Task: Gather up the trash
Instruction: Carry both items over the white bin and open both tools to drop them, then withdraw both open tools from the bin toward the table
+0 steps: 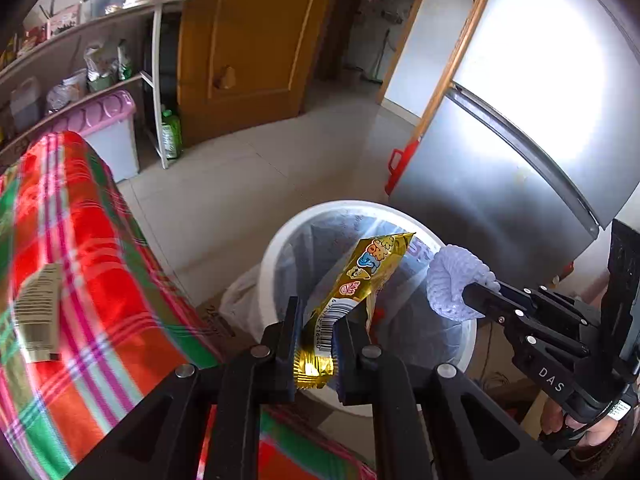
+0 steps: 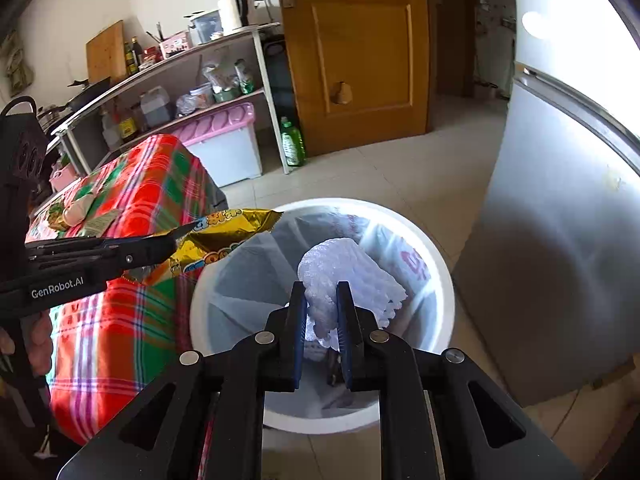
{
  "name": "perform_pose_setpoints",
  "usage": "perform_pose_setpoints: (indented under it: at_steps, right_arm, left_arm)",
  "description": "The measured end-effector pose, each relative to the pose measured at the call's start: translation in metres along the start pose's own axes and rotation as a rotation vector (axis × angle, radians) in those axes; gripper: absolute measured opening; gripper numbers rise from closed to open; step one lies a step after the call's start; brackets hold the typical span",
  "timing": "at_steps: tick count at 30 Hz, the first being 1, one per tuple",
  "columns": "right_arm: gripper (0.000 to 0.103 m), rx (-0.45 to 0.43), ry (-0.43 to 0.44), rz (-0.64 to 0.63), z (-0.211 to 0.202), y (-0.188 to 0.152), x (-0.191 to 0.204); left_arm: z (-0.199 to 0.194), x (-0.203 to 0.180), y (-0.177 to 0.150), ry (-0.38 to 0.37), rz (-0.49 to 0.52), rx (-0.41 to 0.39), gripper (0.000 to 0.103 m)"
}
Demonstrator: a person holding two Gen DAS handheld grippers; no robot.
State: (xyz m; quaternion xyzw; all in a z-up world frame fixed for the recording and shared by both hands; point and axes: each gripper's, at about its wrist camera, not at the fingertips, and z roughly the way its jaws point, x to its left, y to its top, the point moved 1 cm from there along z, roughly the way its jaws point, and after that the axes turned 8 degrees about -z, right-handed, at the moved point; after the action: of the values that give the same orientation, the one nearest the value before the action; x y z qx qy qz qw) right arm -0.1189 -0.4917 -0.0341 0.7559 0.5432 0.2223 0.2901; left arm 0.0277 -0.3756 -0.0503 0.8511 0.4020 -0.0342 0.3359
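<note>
My left gripper (image 1: pixel 318 320) is shut on a gold snack wrapper (image 1: pixel 360 280), which sticks up over the open mouth of a white trash bin (image 1: pixel 276 248) lined with a clear bag. My right gripper (image 2: pixel 322 292) is shut on a white foam fruit net (image 2: pixel 344 268) and holds it above the same trash bin (image 2: pixel 436 256). In the left wrist view the foam net (image 1: pixel 452 280) hangs at the right gripper's (image 1: pixel 470 294) tip over the bin's right rim. In the right wrist view the gold wrapper (image 2: pixel 224 236) and left gripper (image 2: pixel 180 240) come in from the left.
A table under a red, green and pink plaid cloth (image 1: pixel 92 240) stands left of the bin, with more wrappers (image 1: pixel 38 312) on it. A steel fridge (image 1: pixel 500 140) rises close on the right. Behind are shelves (image 2: pixel 168 68), a pink-lidded box (image 2: pixel 228 140) and a wooden door (image 2: pixel 360 48).
</note>
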Motion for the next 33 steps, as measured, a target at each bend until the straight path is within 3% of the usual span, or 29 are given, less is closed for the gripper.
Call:
perform_pose_setpoints:
  at_steps: [10, 13, 15, 17, 18, 26, 33]
  right_arm:
    - [0.017, 0.073, -0.011, 0.019, 0.023, -0.011, -0.019]
    - [0.020, 0.087, -0.027, 0.010, 0.027, -0.012, -0.018]
    - [0.026, 0.093, -0.033, 0.010, 0.030, -0.012, -0.017]
    - [0.046, 0.097, -0.040, 0.013, 0.031, -0.013, -0.017]
    - [0.050, 0.097, -0.041, 0.015, 0.031, -0.013, -0.017]
    - [0.051, 0.078, -0.050, 0.013, 0.018, -0.012, -0.012]
    - [0.051, 0.008, -0.030, -0.007, -0.004, 0.004, 0.008]
  left_arm:
    - [0.033, -0.005, 0.001, 0.020, -0.010, 0.065, 0.014]
    - [0.035, -0.006, 0.000, 0.031, -0.005, 0.068, 0.030]
    - [0.035, -0.005, -0.001, 0.013, -0.014, 0.072, 0.039]
    - [0.035, -0.005, -0.001, 0.012, -0.014, 0.071, 0.039]
    - [0.034, -0.005, -0.001, 0.009, -0.011, 0.069, 0.039]
    - [0.016, -0.005, -0.001, -0.011, -0.013, 0.036, 0.039]
    - [-0.023, 0.006, 0.000, -0.032, -0.040, -0.045, 0.044]
